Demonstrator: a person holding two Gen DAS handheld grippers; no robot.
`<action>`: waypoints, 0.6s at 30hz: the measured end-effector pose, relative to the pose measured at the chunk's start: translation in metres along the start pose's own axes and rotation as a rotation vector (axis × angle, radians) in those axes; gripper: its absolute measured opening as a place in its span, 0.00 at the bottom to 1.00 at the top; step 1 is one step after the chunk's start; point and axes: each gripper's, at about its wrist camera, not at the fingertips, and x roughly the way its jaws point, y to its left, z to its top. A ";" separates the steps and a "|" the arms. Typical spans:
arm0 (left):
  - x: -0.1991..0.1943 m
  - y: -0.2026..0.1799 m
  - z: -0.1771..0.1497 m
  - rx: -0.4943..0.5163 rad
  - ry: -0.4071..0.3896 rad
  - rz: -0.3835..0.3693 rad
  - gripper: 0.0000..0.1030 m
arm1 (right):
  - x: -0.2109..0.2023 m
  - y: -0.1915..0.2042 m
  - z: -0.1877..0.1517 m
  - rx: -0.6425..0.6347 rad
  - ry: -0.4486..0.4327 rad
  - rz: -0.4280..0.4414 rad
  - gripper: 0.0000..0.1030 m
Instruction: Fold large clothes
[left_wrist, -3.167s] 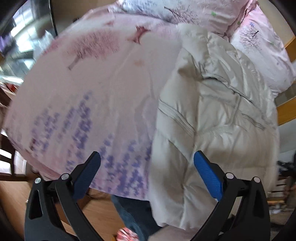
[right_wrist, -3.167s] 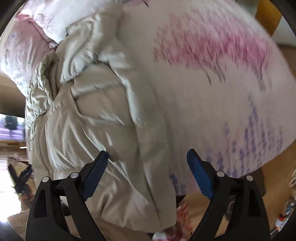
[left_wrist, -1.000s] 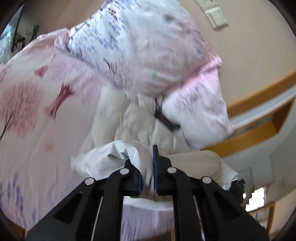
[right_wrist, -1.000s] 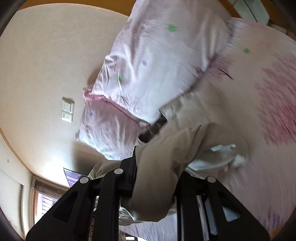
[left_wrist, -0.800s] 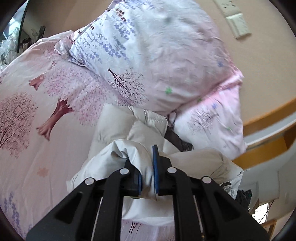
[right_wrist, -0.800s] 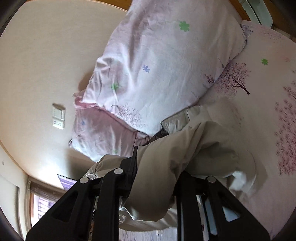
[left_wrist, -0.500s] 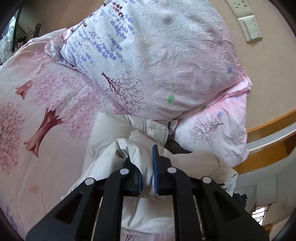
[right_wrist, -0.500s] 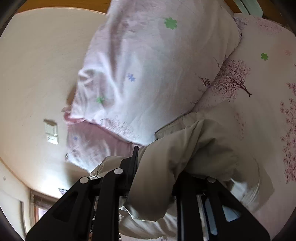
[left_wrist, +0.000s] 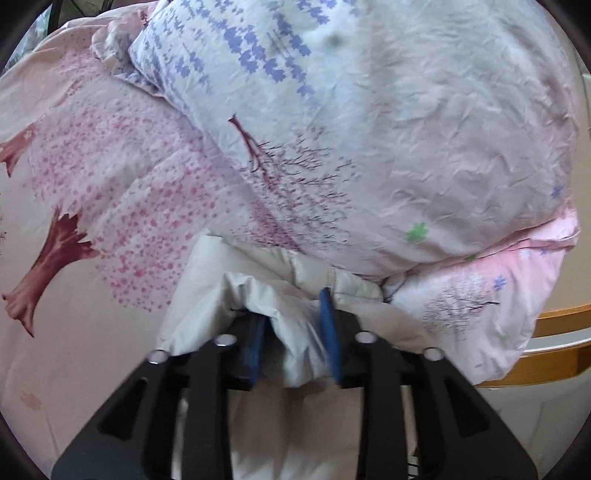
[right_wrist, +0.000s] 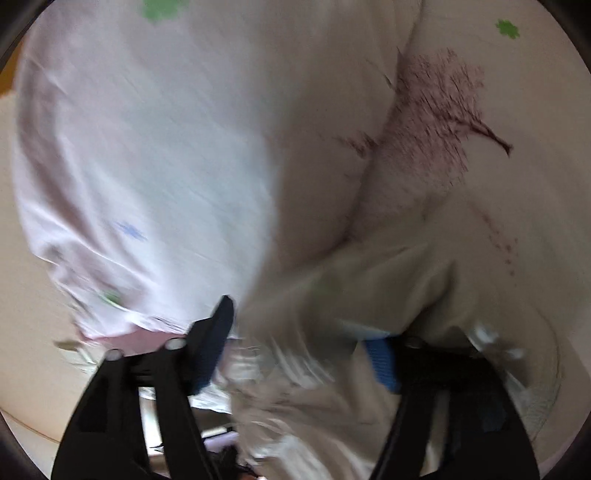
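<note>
My left gripper's (left_wrist: 293, 332) blue-padded fingers (left_wrist: 328, 332) have just been opening: they stand partly apart with a fold of the puffy cream-white quilted jacket (left_wrist: 236, 295) bunched between them, and I judge the pads are no longer pressing it. On my right gripper (right_wrist: 301, 343) the jaws have just been opening too and now stand wide; the jacket's beige-looking edge (right_wrist: 314, 369) hangs between them, though the right view is too blurred to say whether either pad touches it

The jacket lies on the pink bedsheet printed with cherry trees (left_wrist: 92, 184), its far end pushed right up against the large crumpled pillow with purple flower print (left_wrist: 369, 129), with a smaller pink pillow (left_wrist: 498, 295) just beside it on the right

I read this as the release at the end of a fold, the carried edge being set down near the pillows. Next I need to draw both grippers back clear of the fabric without dragging the fold open, then look for the next edge to take
</note>
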 end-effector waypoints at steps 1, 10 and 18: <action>-0.006 -0.003 0.000 0.021 -0.015 -0.008 0.47 | -0.008 0.005 0.001 -0.024 -0.018 0.023 0.73; -0.061 -0.084 -0.074 0.665 -0.159 0.196 0.69 | -0.030 0.084 -0.097 -0.821 -0.003 -0.265 0.61; -0.009 -0.084 -0.127 0.830 -0.014 0.311 0.69 | 0.029 0.073 -0.164 -1.077 0.159 -0.473 0.39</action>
